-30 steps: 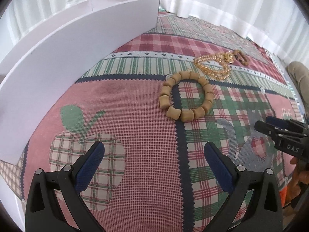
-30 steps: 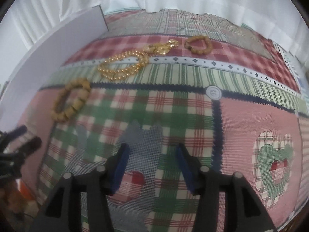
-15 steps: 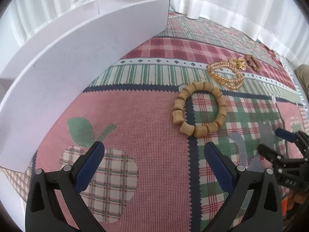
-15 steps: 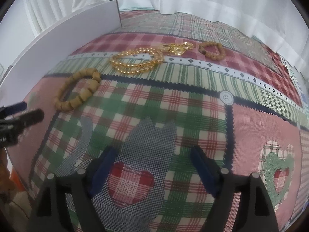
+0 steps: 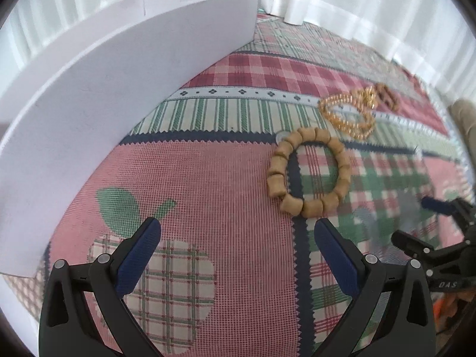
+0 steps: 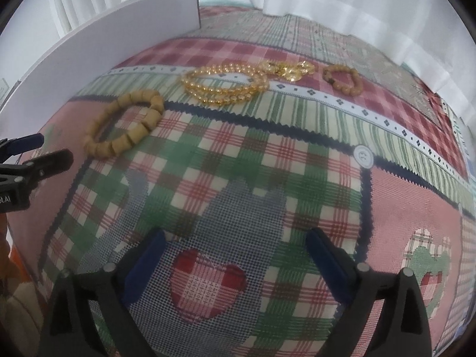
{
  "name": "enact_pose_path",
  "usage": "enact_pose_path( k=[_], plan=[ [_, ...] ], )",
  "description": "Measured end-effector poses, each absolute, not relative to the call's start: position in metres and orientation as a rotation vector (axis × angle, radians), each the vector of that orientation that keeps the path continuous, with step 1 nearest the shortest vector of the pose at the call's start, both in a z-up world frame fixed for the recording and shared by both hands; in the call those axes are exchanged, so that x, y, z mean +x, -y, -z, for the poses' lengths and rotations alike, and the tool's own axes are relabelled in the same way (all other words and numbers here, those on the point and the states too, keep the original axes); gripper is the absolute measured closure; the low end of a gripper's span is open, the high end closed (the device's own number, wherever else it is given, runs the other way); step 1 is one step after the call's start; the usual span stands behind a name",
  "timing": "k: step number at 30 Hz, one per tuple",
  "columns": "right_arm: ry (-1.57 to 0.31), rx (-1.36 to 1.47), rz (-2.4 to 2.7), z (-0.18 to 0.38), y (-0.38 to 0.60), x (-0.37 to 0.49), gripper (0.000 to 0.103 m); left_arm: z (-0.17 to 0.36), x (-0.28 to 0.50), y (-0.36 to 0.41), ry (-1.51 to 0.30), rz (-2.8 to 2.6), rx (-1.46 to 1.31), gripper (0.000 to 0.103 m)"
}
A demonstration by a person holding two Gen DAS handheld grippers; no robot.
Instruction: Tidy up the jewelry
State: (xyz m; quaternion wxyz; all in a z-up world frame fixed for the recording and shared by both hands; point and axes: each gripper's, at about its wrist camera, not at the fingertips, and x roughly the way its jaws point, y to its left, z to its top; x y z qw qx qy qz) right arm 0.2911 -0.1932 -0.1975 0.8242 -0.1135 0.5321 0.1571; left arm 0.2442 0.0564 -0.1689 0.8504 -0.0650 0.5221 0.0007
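A chunky wooden bead bracelet (image 5: 309, 175) (image 6: 125, 125) lies flat on the patchwork cloth, just beyond my left gripper (image 5: 235, 238). That gripper is open and empty. Behind the wooden bracelet lies a gold bead necklace (image 5: 348, 113) (image 6: 229, 84), and further right a small brown bead bracelet (image 5: 386, 96) (image 6: 343, 78). My right gripper (image 6: 235, 247) hovers over a red heart patch with its jaws opening wide and nothing between them. Each gripper also shows at the edge of the other's view: the right gripper (image 5: 416, 223), the left gripper (image 6: 47, 148).
A tall white box wall (image 5: 104, 95) (image 6: 104, 50) curves along the left side. White curtains (image 5: 357, 9) hang behind the table. The checked tablecloth (image 6: 267, 154) covers the whole surface. A white button (image 6: 363, 155) is sewn on the cloth.
The right gripper's jaws have spread from half closed to wide apart. In the left wrist view the white box and bracelets have shifted right and closer.
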Motion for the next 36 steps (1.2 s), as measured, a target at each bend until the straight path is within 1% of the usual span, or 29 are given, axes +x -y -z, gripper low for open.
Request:
enact_pose_path(
  k=[3,7,8,9,10,11,12,14,18,19,20,21,23,24,25,26,30,33,36],
  plan=[
    [-1.158,-0.149,-0.371,0.183,0.201,0.307,0.006,0.163,0.252,-0.064,-1.101,0.007,-0.18,0.001],
    [-1.09,-0.105,-0.394,0.146,0.2,0.343,0.008,0.159,0.266,-0.041,-1.087,0.036,-0.078,0.001],
    [-1.078,-0.116,-0.4,0.14,0.196,0.353,0.013,0.162,0.27,-0.034,-1.089,0.026,-0.041,0.002],
    [-1.076,-0.125,-0.406,0.136,0.192,0.361,0.025,0.166,0.275,-0.029,-1.098,0.008,-0.012,0.005],
    [-1.083,-0.128,-0.422,0.133,0.184,0.374,0.03,0.17,0.279,-0.027,-1.108,-0.005,-0.005,0.011],
    [-1.096,-0.118,-0.439,0.133,0.177,0.383,0.036,0.174,0.283,-0.026,-1.119,-0.01,-0.016,0.014],
    [-1.108,-0.11,-0.449,0.133,0.171,0.389,0.04,0.179,0.287,-0.028,-1.131,-0.011,-0.033,0.016],
    [-1.139,-0.112,-0.478,0.136,0.153,0.405,0.042,0.185,0.292,-0.032,-1.144,-0.028,-0.053,0.018],
    [-1.18,-0.199,-0.498,0.153,0.113,0.422,0.049,0.188,0.292,-0.03,-1.122,-0.055,-0.024,0.021],
    [-1.201,-0.219,-0.49,0.16,0.105,0.425,0.054,0.188,0.292,-0.028,-1.113,-0.052,-0.018,0.024],
    [-1.225,-0.232,-0.477,0.168,0.099,0.428,0.065,0.188,0.292,-0.025,-1.106,-0.048,-0.012,0.026],
    [-1.24,-0.236,-0.47,0.174,0.095,0.43,0.067,0.187,0.292,-0.023,-1.097,-0.045,-0.006,0.03],
    [-1.26,-0.259,-0.454,0.185,0.089,0.433,0.069,0.186,0.293,-0.018,-1.083,-0.026,0.002,0.046],
    [-1.24,-0.282,-0.444,0.185,0.085,0.432,0.079,0.185,0.294,-0.014,-1.078,-0.011,0.012,0.067],
    [-1.232,-0.312,-0.434,0.186,0.082,0.43,0.084,0.184,0.295,-0.012,-1.079,0.0,0.023,0.089],
    [-1.222,-0.333,-0.431,0.186,0.08,0.427,0.095,0.184,0.296,-0.009,-1.09,0.003,0.042,0.09],
    [-1.184,-0.249,-0.436,0.166,0.097,0.424,0.095,0.169,0.293,-0.012,-1.076,0.041,0.011,0.09],
    [-1.141,-0.122,-0.455,0.133,0.122,0.417,0.095,0.144,0.282,-0.029,-1.047,0.08,-0.078,0.09],
    [-1.102,-0.061,-0.466,0.104,0.143,0.409,0.095,0.116,0.271,-0.041,-1.008,0.107,-0.133,0.09]
  ],
)
